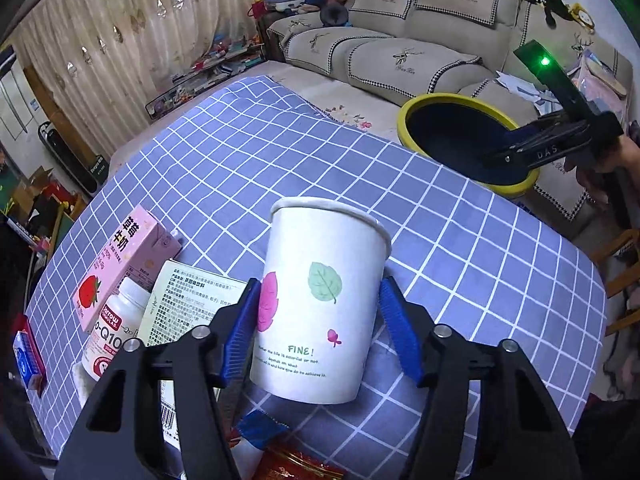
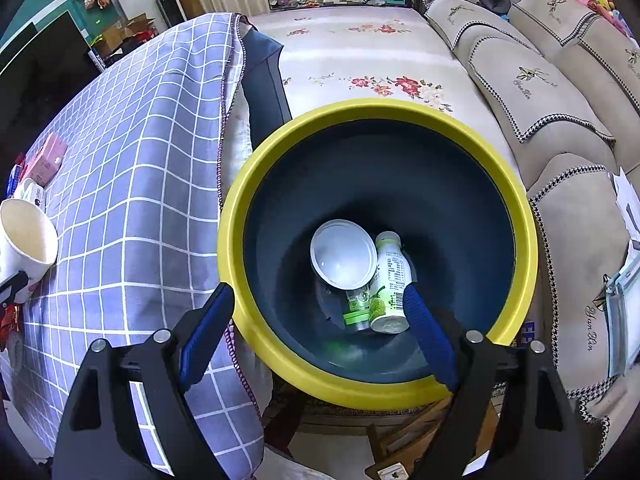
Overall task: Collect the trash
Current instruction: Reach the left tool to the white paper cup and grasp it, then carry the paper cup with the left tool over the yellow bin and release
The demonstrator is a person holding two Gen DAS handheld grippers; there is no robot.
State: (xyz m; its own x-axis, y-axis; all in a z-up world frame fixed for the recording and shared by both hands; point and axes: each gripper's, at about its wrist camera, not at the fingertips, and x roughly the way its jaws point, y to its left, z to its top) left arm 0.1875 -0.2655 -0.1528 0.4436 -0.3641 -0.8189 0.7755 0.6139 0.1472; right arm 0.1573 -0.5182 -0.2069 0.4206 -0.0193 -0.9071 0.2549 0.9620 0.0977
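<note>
Left gripper: jaws gripping a white paper cup with pink and green leaf prints by its sides, one blue ribbed pad pressing the pink-leaf flank, the other touching or nearly touching the opposite flank. Cup sitting upright, slightly tilted, over the worktop draped in a purple-blue cloth with a white grid.

Right gripper: jaws spread wide and holding nothing, hovering above the mouth of a round dark-blue bin with a yellow rim, just beside the worktop edge.

Lying at the bin's bottom: a round white plastic lid, a white drink bottle with a green printed label on its side touching the lid, and a small green-and-clear container partly under both.

Resting on the cloth left of the cup: a pink strawberry-milk carton, a white supplement bottle with a red label against the carton, and a pale flat printed box just beside the bottle. Red shiny packaging and a blue-and-white wrapper showing under the left gripper. A beige sofa with deer-print covers standing beyond the bin.
</note>
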